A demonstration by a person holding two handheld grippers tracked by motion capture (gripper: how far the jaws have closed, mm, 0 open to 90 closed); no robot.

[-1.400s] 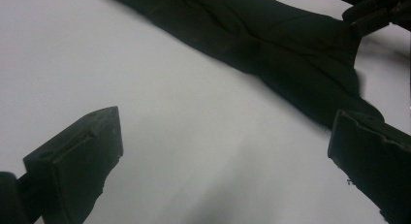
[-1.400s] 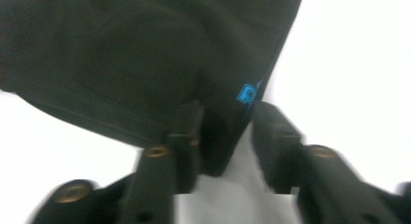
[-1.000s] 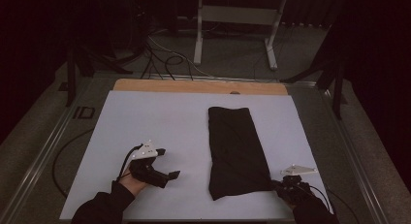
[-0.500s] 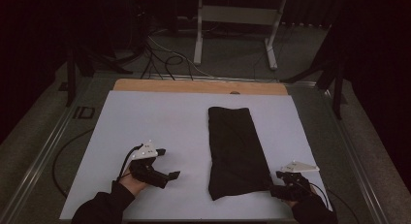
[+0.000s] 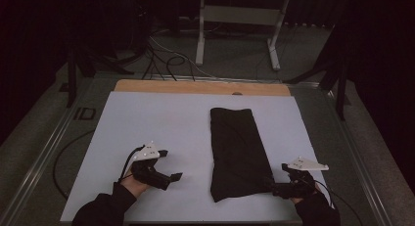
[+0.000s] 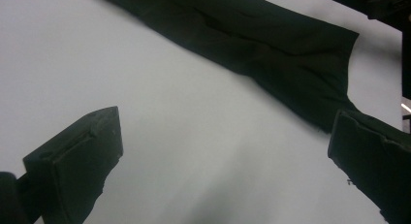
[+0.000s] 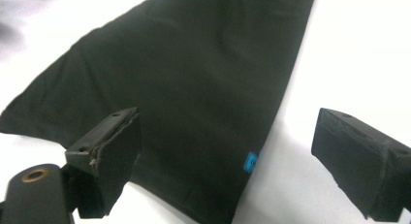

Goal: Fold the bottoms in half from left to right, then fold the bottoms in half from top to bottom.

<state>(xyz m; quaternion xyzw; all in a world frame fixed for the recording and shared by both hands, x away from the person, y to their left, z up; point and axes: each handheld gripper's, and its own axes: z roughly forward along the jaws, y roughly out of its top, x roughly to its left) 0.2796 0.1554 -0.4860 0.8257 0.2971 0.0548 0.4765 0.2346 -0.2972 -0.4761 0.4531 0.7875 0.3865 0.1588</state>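
The dark cloth lies folded narrow on the bench; the right tool has just spread off its near corner, the left tool is spread too, and any further fold is undone.

1. The black cloth is folded into a long strip.
2. It lies flat on the white tabletop, a bit to the right of the middle.
3. One short end points to the far side of the tabletop. The other short end lies near the front edge.
4. The near end looks a little wider than the far end.
5. It has a few soft wrinkles.
6. A tiny blue tag sits on one long edge, close to a near corner.
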